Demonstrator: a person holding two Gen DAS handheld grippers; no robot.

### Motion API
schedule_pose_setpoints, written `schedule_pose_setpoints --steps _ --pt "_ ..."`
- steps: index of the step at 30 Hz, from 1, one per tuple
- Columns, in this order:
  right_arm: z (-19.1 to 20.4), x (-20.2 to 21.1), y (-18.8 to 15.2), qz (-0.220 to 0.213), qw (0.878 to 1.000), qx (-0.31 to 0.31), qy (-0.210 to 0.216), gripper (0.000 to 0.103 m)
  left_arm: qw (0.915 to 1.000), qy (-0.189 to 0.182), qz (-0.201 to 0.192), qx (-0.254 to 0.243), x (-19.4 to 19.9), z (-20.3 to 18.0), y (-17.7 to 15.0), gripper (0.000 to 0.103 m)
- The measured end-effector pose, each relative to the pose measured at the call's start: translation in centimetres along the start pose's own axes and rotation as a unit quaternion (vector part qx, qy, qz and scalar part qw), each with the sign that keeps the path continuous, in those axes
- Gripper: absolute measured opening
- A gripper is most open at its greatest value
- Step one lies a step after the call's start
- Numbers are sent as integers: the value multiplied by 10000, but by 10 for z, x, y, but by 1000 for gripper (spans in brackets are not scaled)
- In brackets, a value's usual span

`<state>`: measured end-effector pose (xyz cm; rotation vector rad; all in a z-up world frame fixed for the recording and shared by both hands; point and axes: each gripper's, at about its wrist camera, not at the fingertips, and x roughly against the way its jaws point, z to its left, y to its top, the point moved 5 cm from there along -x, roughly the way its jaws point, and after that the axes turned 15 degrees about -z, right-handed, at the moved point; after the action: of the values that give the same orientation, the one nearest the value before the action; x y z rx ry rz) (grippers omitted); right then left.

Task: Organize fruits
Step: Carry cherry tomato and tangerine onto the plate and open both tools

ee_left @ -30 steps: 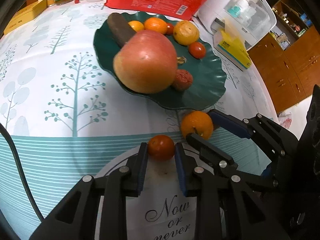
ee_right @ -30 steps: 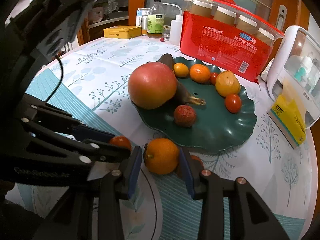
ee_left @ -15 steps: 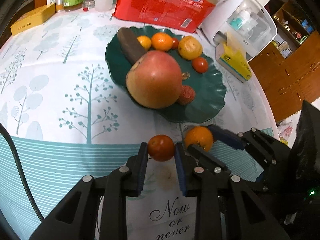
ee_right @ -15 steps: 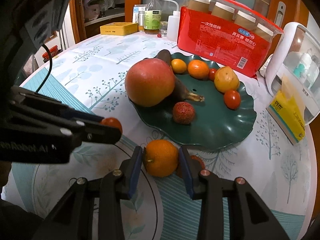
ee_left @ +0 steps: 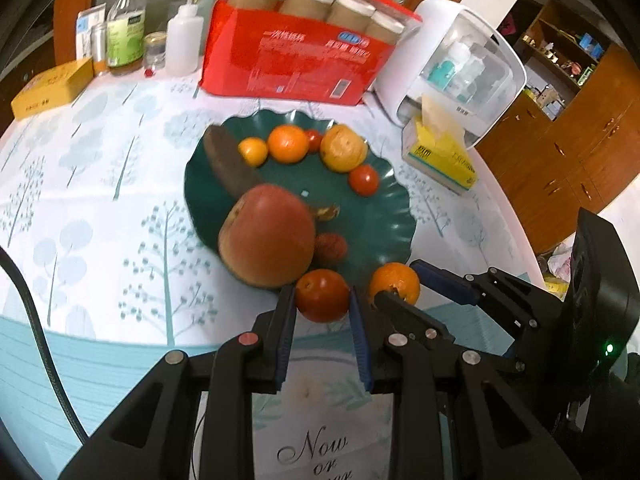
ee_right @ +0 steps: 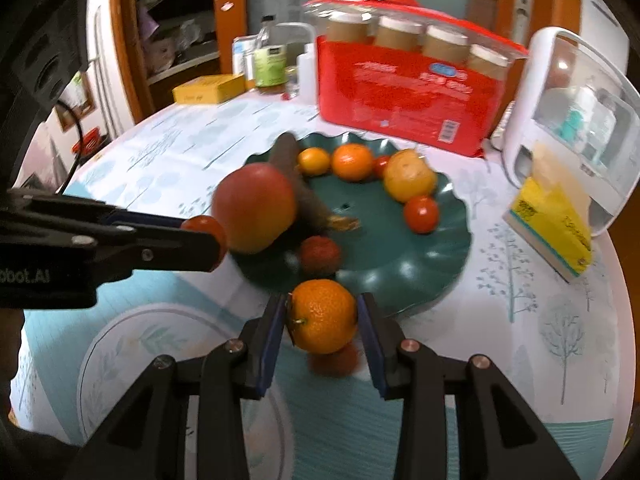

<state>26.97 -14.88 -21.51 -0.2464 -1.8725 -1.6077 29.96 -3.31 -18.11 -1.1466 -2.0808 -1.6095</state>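
Pinching a small glossy red tomato, the left gripper holds it just short of the green scalloped plate. Right gripper clamps a pebbled orange mandarin, its stem end facing the left pad. Beneath it lies a blurred reddish fruit, possibly a lychee.

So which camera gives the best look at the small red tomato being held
The left wrist view: the tomato sits centered and whole between the left gripper's jaws. In the right wrist view the same tomato is only a partly hidden sliver at the tip of that gripper, seen side-on.
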Motion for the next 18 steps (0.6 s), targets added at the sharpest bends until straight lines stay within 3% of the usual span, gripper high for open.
schedule_pose_setpoints --steps 11,18 --pt "-32 -10 6 -132 9989 -403 -198 38 9995 -115 -180 -231 -30 -22 32 25" --pt "-42 -15 3 -215 9970 -730 -130 38 9996 -148 -75 -220 -51 -27 37 25"
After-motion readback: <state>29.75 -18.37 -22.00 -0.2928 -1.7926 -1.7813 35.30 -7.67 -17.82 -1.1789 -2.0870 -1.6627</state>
